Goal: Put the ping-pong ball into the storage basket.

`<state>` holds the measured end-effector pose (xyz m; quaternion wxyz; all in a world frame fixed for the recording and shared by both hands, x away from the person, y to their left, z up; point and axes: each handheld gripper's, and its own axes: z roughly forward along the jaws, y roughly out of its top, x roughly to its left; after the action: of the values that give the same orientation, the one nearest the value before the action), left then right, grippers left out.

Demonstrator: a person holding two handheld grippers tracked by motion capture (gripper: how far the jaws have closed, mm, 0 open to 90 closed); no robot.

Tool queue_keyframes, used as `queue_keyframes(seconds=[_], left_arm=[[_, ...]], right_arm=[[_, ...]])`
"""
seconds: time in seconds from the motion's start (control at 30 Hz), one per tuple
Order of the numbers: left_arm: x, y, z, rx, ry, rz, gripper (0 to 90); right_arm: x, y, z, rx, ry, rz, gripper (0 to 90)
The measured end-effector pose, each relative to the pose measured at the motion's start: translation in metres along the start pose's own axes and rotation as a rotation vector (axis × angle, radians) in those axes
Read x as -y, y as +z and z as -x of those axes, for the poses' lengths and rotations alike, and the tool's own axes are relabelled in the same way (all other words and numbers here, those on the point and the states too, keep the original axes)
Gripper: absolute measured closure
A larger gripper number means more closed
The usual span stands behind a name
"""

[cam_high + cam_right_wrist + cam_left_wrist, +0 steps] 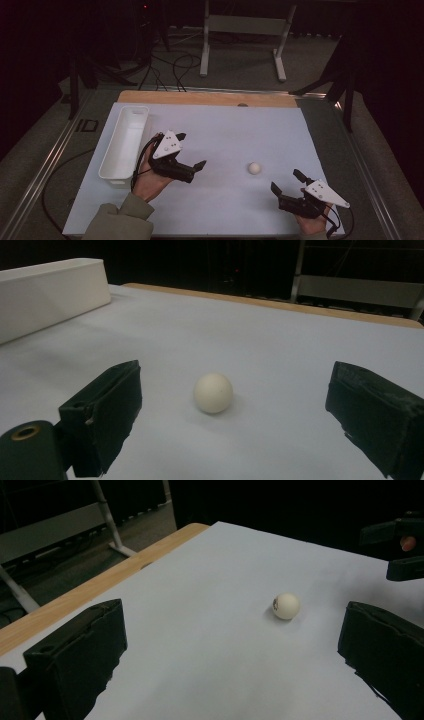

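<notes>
A small white ball point(254, 168) lies on the white sheet point(225, 130), right of centre. My left gripper point(191, 150) is open, held in a hand left of the ball with a gap of sheet between them. Along its jaws, the left gripper point(230, 670) faces the ball point(286, 605), which lies ahead and apart. My right gripper point(286, 180) is open near the front right, just short of the ball. Seen from the right gripper point(240, 415), the ball point(213, 392) sits ahead of the two spread jaws, touching neither.
A long white tray point(108, 159) stands along the sheet's left side, and its wall point(50, 295) appears in the right gripper view. A wooden table edge point(210, 97) runs along the far side. Cables and a stand's legs point(240, 45) lie on the floor beyond.
</notes>
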<state>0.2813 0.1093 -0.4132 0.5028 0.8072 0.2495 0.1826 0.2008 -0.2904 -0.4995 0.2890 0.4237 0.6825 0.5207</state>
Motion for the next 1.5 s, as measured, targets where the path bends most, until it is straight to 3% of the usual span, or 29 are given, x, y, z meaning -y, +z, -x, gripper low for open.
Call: queue_keyframes(seconds=[1.5], left_arm=[[-0.021, 0.049, 0.008, 0.067, 0.050, -0.062, 0.0]], right_arm=[[0.000, -0.001, 0.001, 0.009, 0.007, 0.007, 7.9]])
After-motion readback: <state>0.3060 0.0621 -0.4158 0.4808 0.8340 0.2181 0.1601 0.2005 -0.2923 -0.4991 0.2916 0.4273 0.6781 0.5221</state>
